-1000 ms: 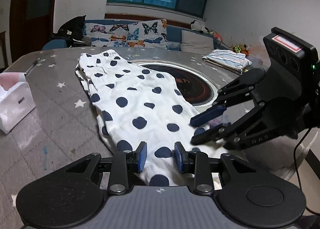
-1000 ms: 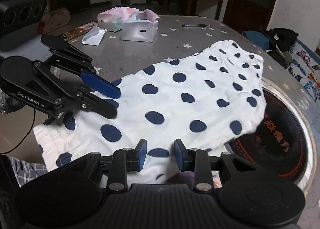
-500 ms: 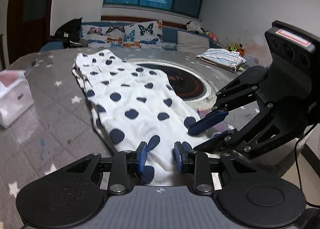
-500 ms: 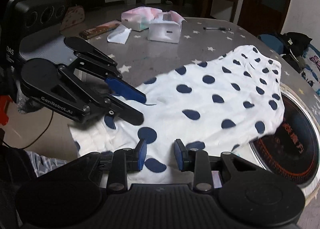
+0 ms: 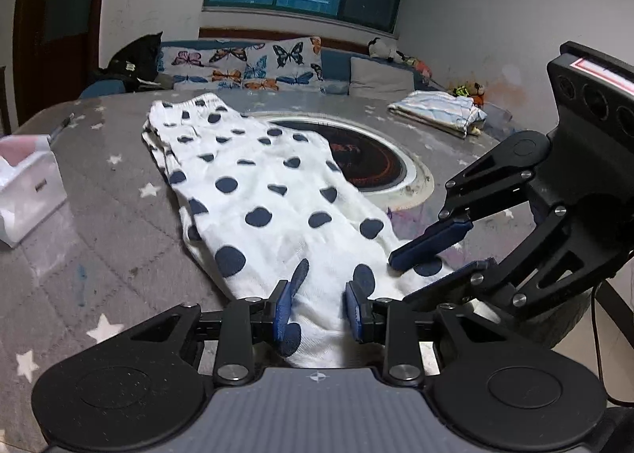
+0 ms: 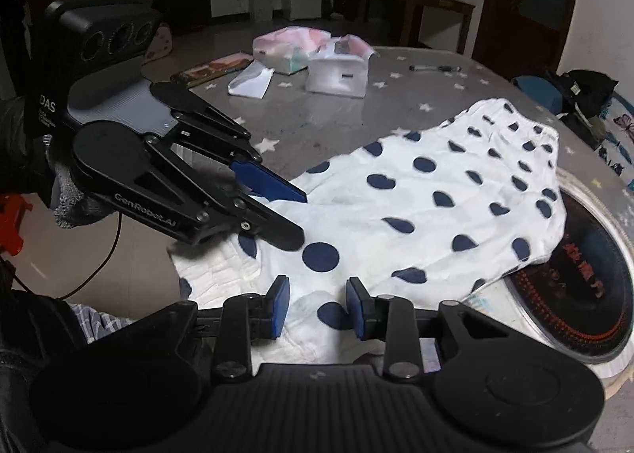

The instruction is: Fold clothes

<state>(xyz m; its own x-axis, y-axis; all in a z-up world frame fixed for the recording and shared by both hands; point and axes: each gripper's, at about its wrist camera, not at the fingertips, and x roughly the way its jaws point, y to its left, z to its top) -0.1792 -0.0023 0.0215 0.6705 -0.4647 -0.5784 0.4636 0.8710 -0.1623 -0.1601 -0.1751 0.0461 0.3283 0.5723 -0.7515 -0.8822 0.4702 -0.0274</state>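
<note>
Both tongs, the left (image 5: 317, 310) and the right (image 6: 317, 308), are standing open over the spotted garment's (image 5: 269, 191) near end, seemingly readying to pinch it for folding on the surface (image 5: 99, 239).

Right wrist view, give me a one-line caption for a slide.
Both open grippers, right gripper and left gripper, poised at the near end of a white polka-dot garment on the star-patterned table.

left gripper (image 6: 291, 215): "GenRobot.AI" on its lower finger arm; "DAS" on its body | round black plate (image 6: 586, 274): orange characters, too blurred to read
</note>
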